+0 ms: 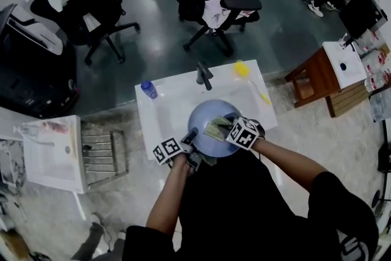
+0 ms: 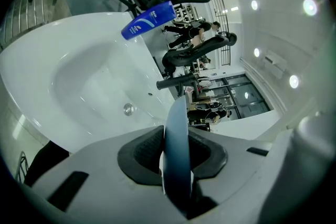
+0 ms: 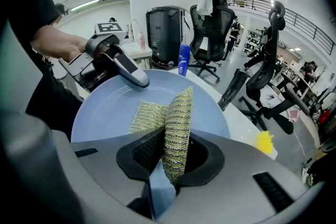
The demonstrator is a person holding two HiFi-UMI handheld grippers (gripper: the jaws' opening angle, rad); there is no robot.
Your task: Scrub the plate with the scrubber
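Over the white sink (image 1: 164, 114) hangs a round pale-blue plate (image 1: 206, 122). My left gripper (image 1: 190, 137) is shut on its near left rim. In the left gripper view that rim (image 2: 176, 144) runs edge-on between the jaws of the left gripper (image 2: 176, 168). My right gripper (image 1: 231, 126) is shut on a gold-green woven scrubber (image 1: 217, 129) that lies against the plate's face. The right gripper view shows the scrubber (image 3: 176, 126) folded in the right gripper (image 3: 170, 161), the plate (image 3: 107, 110) behind it, and the left gripper (image 3: 127, 70) on the far rim.
A dark faucet (image 1: 203, 74) stands at the sink's back edge, with a blue bottle (image 1: 149, 90) at the back left and a yellow object (image 1: 242, 68) at the back right. A dish rack (image 1: 101, 153) is on the left, a wooden stool (image 1: 314, 77) on the right, office chairs (image 1: 214, 3) beyond.
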